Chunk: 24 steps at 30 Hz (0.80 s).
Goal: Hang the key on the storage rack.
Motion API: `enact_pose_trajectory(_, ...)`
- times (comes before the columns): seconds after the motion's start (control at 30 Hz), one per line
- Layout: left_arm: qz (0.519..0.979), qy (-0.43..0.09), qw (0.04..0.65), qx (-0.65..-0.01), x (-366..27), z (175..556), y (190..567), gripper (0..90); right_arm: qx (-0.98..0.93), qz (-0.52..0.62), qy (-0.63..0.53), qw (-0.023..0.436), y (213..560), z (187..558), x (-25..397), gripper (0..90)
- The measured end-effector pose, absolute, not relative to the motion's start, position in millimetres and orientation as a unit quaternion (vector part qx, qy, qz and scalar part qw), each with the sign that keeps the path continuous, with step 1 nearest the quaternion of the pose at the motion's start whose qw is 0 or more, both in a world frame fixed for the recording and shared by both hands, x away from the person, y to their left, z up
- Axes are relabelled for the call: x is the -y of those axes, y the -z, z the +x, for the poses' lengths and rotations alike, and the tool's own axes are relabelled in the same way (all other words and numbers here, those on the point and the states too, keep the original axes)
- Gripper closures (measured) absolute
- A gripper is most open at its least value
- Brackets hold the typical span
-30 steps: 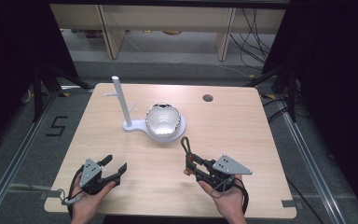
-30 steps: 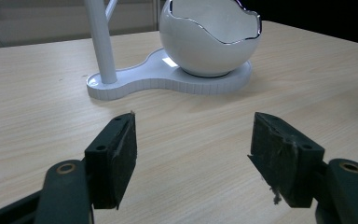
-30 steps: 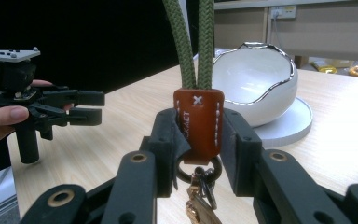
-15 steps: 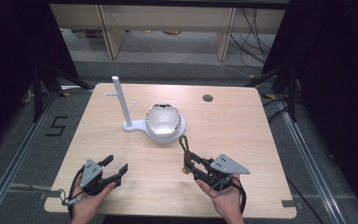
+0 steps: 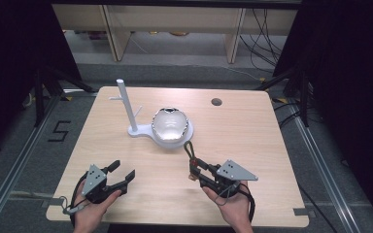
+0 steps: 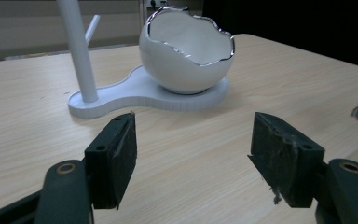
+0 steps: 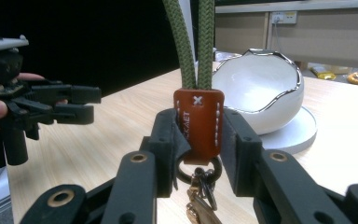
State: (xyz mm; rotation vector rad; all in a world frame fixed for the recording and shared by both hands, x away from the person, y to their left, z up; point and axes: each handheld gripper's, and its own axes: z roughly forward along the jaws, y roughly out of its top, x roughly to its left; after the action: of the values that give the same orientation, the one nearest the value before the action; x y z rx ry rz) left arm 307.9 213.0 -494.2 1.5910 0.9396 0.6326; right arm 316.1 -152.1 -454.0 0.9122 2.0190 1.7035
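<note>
In the high view, the right gripper (image 5: 193,163) has drawn slightly back from the egg-shaped bowl (image 5: 171,125) since a second ago, while the left gripper (image 5: 122,171) sits much as before. The bowl rests on a white stand (image 5: 134,122) whose post rises left of it, and a green cord loop (image 5: 190,148) lies just short of the bowl.

In the left gripper view, the jaws stand wide apart, the bowl (image 6: 186,49) beyond them.

In the right gripper view, the jaws are clamped on the brown leather tab (image 7: 198,125) of the keychain, its cord (image 7: 189,42) running up, with the bowl (image 7: 258,91) behind to the right.

Each black hand-held gripper (image 5: 119,175) has brass-ringed screw holes, a grey three-cornered plate and a trailing cable.
</note>
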Motion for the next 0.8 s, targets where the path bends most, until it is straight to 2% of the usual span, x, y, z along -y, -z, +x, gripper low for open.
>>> enact_pose_trajectory(0.13, 0.673, -0.26, 0.57, -0.392, -209, 306, 486, 31.0, -0.711, 0.323, -0.601, 0.17, 455, 316, 149, 68.9)
enact_pose_trajectory(0.17, 0.675, -0.258, 0.57, -0.392, -208, 305, 483, 31.0, -0.714, 0.31, -0.6, 0.183, 454, 317, 149, 68.9)
enact_pose_trajectory(0.43, 0.673, -0.243, 0.59, -0.374, -197, 305, 463, 31.7, -0.712, 0.31, -0.606, 0.173, 454, 316, 141, 68.8)
enact_pose_trajectory(0.8, 0.684, -0.2, 0.615, -0.338, -171, 307, 439, 38.0, -0.713, 0.294, -0.611, 0.18, 453, 318, 132, 68.8)
